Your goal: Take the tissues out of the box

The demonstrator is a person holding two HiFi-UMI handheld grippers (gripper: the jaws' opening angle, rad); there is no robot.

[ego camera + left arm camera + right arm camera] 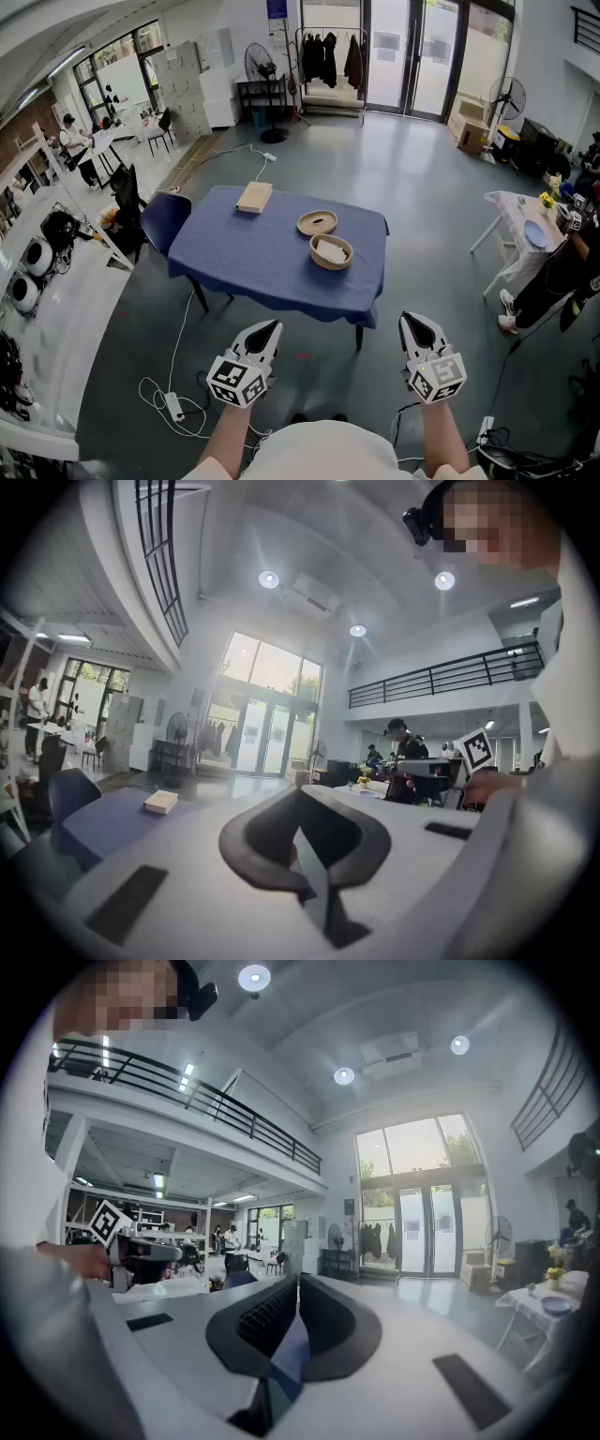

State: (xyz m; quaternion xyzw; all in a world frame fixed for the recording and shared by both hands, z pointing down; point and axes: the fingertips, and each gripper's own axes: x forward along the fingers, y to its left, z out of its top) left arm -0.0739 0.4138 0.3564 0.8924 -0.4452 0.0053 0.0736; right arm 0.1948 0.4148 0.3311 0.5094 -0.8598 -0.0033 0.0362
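Standing well back from the blue-clothed table point(262, 262), we hold both grippers level and empty; the left gripper point(271, 326) and the right gripper point(413, 320) each have their jaws pressed together on nothing, which each gripper's own view bears out. Only the head view gives us the round tissue box point(331, 265); it sits on the cloth well ahead of both grippers, between their lines and somewhat nearer the right one's; it is open-topped and tan-walled, with white tissues point(331, 249) bunched inside. A round slotted lid point(317, 222) lies just beyond it. A flat tan box point(254, 197) rests farther off, ahead of the left gripper; the left gripper view catches that same box to the left of its jaws, though not the tissue box or lid. The right gripper view looks past the table; we see the left gripper's marker cube point(110, 1222) off to the left of its jaws and glass doors point(427, 1232) far ahead.
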